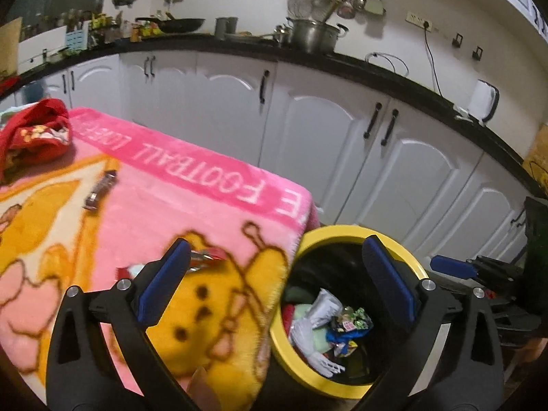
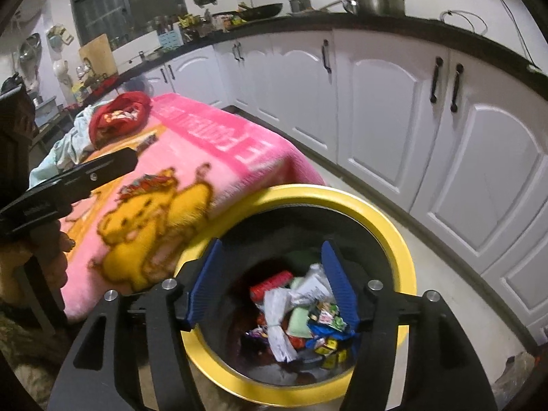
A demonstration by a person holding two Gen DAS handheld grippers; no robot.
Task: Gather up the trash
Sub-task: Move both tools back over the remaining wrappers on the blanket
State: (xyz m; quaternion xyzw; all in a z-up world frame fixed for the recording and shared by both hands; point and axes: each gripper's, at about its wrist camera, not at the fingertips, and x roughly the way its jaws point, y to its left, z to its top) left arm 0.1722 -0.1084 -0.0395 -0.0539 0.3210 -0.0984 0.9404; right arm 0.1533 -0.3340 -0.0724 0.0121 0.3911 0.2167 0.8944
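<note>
Trash [image 2: 301,315] lies in the yellow-rimmed bin [image 2: 394,233], directly below the right gripper [image 2: 274,284], jaws spread, empty. Left gripper [image 1: 277,281], spread wide and empty, straddles the blanket [image 1: 154,205] edge and bin rim; a wrapper [image 1: 101,190] lies far left on the blanket.

On the pink blanket [image 1: 191,185] you can read white capitals along its darker pink border, upside down from the left wrist view: "FOOTBALL", with a further "E" after it and a blurred word starting "LO" before it. From the right wrist view, you see the same border lettering too smeared to read. The printed wrappers [image 2: 325,318] in the yellow-rimmed bin [image 2: 404,239] carry print too small to read.
</note>
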